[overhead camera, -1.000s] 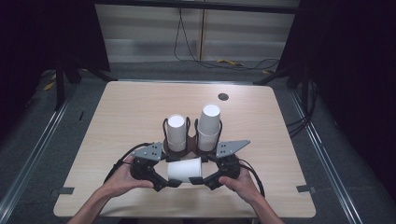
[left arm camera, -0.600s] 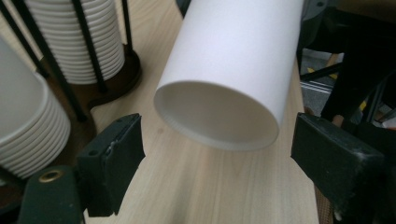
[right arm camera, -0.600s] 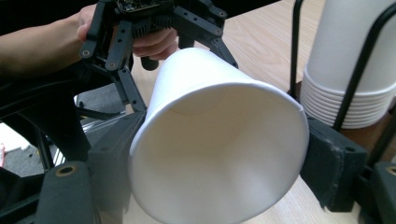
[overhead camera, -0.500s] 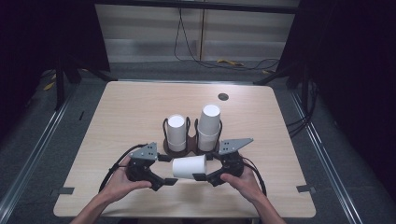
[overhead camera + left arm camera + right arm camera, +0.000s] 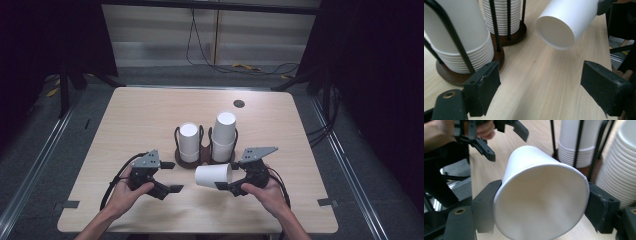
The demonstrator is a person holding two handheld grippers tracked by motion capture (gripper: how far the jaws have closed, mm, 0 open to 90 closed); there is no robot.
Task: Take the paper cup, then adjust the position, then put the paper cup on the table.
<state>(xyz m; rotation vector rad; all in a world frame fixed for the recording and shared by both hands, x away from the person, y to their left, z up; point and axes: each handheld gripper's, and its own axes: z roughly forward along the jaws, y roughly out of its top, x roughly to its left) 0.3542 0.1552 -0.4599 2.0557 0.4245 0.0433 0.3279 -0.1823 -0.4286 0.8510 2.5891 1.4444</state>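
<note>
A single white paper cup lies on its side in the air, base toward the left, with my right gripper shut on its rim end. In the right gripper view both pads squeeze the cup at its mouth. My left gripper stands open a short way left of the cup's base; its jaws have just been opening and nothing is between them. The left gripper view looks past its open gripper at the cup's base. Behind stands a dark wire cup holder with two cup stacks.
A small dark round disc sits on the table's far side. The wooden tabletop has bare room to the left and right of the holder. Dark floor and cables surround the table.
My left gripper has let go of the cup's base and drawn back to the left. The cup, still in the right gripper, has shifted slightly right.
</note>
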